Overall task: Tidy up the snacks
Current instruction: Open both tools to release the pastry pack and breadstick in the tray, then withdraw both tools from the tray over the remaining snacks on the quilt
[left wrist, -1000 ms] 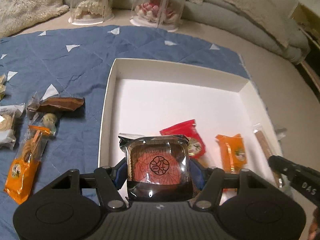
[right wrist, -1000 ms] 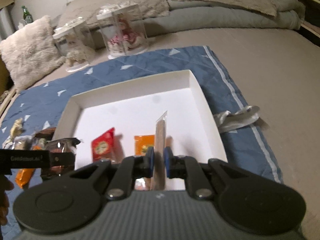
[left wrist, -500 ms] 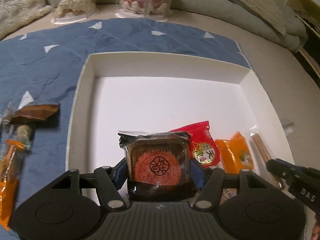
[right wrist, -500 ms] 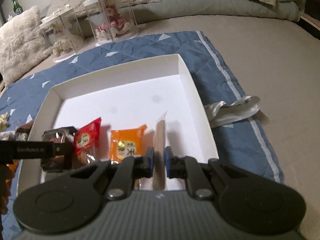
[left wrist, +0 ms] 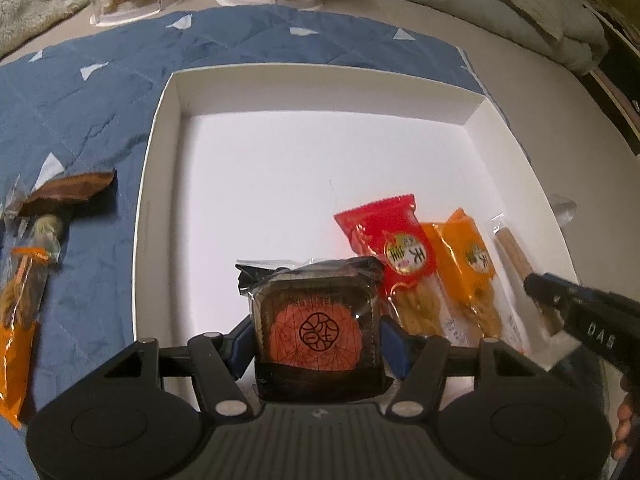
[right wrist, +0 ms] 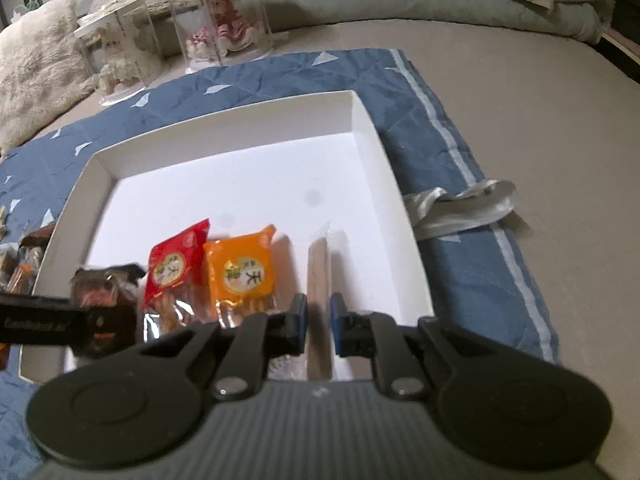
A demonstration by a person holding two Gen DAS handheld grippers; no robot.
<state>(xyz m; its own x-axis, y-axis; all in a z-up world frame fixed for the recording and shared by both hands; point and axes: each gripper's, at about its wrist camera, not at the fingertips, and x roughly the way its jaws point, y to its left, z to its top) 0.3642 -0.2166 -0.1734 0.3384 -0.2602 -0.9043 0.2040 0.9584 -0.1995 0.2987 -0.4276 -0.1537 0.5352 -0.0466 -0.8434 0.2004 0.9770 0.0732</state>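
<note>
- A shallow white box [left wrist: 160, 184] lies on a blue quilted mat [left wrist: 88, 92] spread over a beige bed surface [right wrist: 540, 92].
- The box has low upright walls on all four sides. Its far half is bare white floor, leaving open room beyond the snacks.
- The snacks lie in a row along the near wall: a red packet [left wrist: 394, 248], an orange packet [left wrist: 468, 256] just beside it, and a thin brown stick in clear wrap [left wrist: 514, 248] nearest the right wall.
- The left gripper [left wrist: 318, 340] is clamped on a dark square cake pack with an orange top [left wrist: 316, 320]. Blue pads press both its sides. The pack hangs over the box's near-left part, its right edge overlapping the red packet in the left wrist view.
- The right gripper [right wrist: 319, 324] straddles the near end of the brown stick. Its jaws are opening, and a thin gap shows on each side of the stick, which lies along the box floor.
- The right wall of the box stands close beside the stick, with only a narrow strip of floor between them.
- Outside the box on the left, loose snacks lie on the mat: a brown wrapper [left wrist: 72, 192] and a long orange bag [left wrist: 18, 312].
- A crumpled silver wrapper [right wrist: 460, 208] lies on the mat just beyond the box's right wall.
- Two clear display cases [right wrist: 224, 16] stand past the mat's far edge, well apart from the box.
</note>
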